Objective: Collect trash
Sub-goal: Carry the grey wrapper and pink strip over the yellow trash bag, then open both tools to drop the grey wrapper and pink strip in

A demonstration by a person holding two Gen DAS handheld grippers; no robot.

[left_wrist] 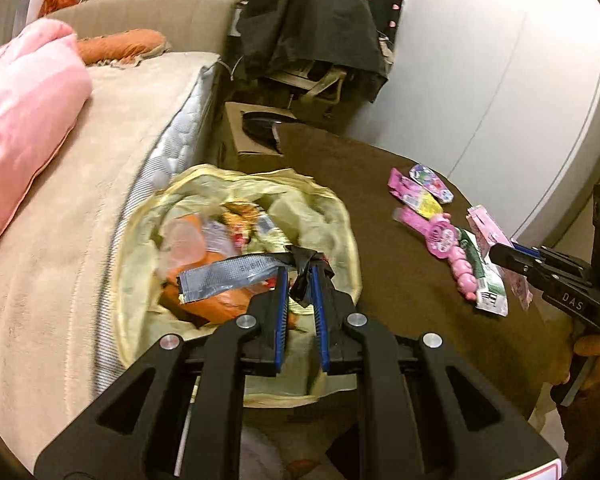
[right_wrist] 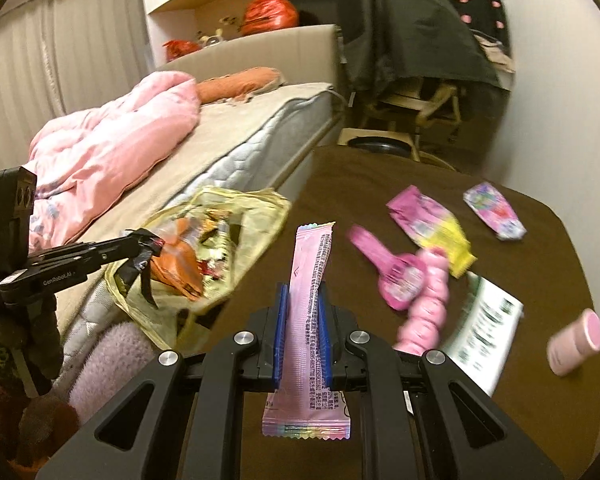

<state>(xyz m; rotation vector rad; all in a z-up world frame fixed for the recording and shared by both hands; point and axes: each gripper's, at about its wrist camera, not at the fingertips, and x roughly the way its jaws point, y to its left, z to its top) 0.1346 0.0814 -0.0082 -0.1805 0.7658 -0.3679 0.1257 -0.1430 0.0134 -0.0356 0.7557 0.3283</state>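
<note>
My left gripper (left_wrist: 300, 276) is shut on a silver and black wrapper (left_wrist: 228, 276) and holds it over the open yellow trash bag (left_wrist: 332, 216), which holds several wrappers. My right gripper (right_wrist: 303, 292) is shut on a long pink wrapper (right_wrist: 310, 280) and holds it upright above the brown table (right_wrist: 380, 184). The left gripper (right_wrist: 140, 240) shows at the left of the right wrist view, over the bag (right_wrist: 256, 216). Pink wrappers (right_wrist: 428, 216), a pink toy (right_wrist: 420, 296) and a white and green packet (right_wrist: 484, 328) lie on the table.
A bed (left_wrist: 100, 152) with a pink quilt (left_wrist: 24, 92) runs along the left, touching the bag. A pink tube (right_wrist: 576, 340) lies at the table's right edge. A chair draped in black cloth (right_wrist: 412, 28) stands beyond the table. A white wall (left_wrist: 500, 60) is at right.
</note>
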